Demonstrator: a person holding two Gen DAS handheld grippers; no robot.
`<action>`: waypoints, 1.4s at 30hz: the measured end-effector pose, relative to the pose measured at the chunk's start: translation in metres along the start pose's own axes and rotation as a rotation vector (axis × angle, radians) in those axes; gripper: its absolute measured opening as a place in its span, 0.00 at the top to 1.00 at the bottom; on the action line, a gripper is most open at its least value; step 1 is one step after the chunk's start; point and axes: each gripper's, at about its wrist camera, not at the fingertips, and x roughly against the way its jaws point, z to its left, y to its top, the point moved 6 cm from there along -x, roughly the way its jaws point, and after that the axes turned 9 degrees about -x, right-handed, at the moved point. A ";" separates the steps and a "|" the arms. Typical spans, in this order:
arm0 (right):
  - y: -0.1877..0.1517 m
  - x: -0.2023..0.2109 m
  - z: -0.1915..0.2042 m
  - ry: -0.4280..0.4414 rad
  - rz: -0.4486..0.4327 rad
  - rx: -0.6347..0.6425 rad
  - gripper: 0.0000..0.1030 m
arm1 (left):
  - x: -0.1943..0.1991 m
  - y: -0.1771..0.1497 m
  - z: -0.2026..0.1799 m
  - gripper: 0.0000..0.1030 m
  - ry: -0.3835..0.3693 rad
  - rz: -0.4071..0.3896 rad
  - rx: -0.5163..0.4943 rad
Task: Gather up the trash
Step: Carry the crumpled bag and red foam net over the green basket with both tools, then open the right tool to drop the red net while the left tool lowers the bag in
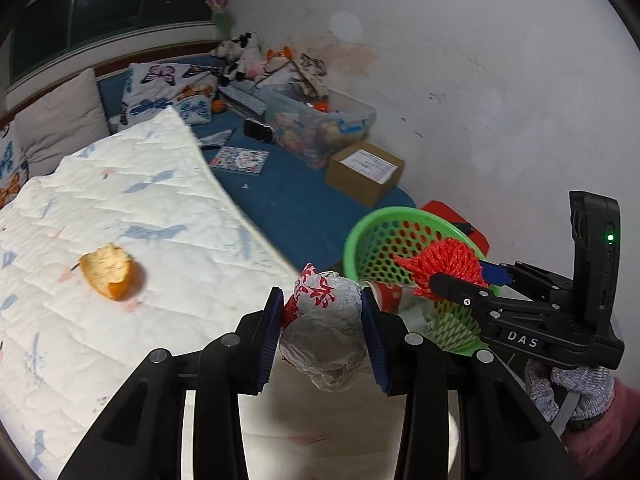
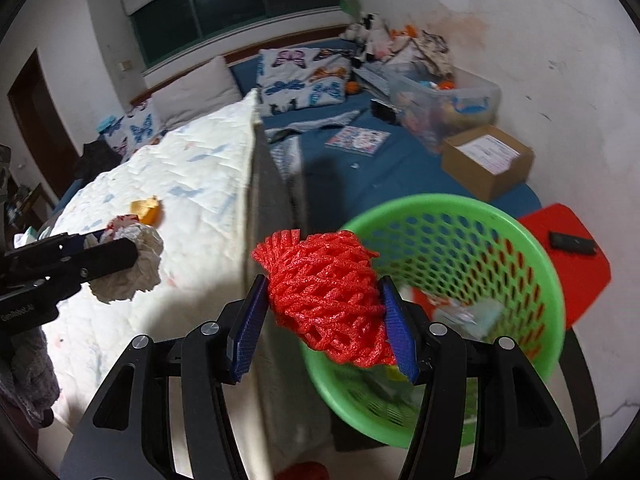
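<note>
My left gripper (image 1: 322, 322) is shut on a crumpled white wrapper with red print (image 1: 326, 332), held above the edge of the white quilt (image 1: 140, 200). It also shows in the right wrist view (image 2: 132, 260). My right gripper (image 2: 324, 312) is shut on a red foam fruit net (image 2: 324, 300), held over the rim of the green mesh basket (image 2: 500, 232). The net and basket also show in the left wrist view, net (image 1: 444, 260), basket (image 1: 372, 236). An orange peel (image 1: 110, 270) lies on the quilt. Some trash lies inside the basket.
A red stool (image 2: 568, 248) with a black remote (image 2: 572, 242) stands behind the basket. A cardboard box (image 1: 364, 172), a clear toy bin (image 1: 320, 124), a booklet (image 1: 240, 160) and pillows (image 1: 168, 92) lie on the blue bed by the wall.
</note>
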 end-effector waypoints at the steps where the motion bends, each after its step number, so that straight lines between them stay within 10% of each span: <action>1: -0.002 0.001 -0.006 -0.011 0.000 -0.007 0.45 | -0.004 0.001 -0.006 0.63 -0.007 0.003 -0.008; 42: -0.020 0.029 -0.107 -0.107 -0.021 -0.189 0.26 | -0.094 0.030 -0.098 0.60 -0.086 0.116 -0.134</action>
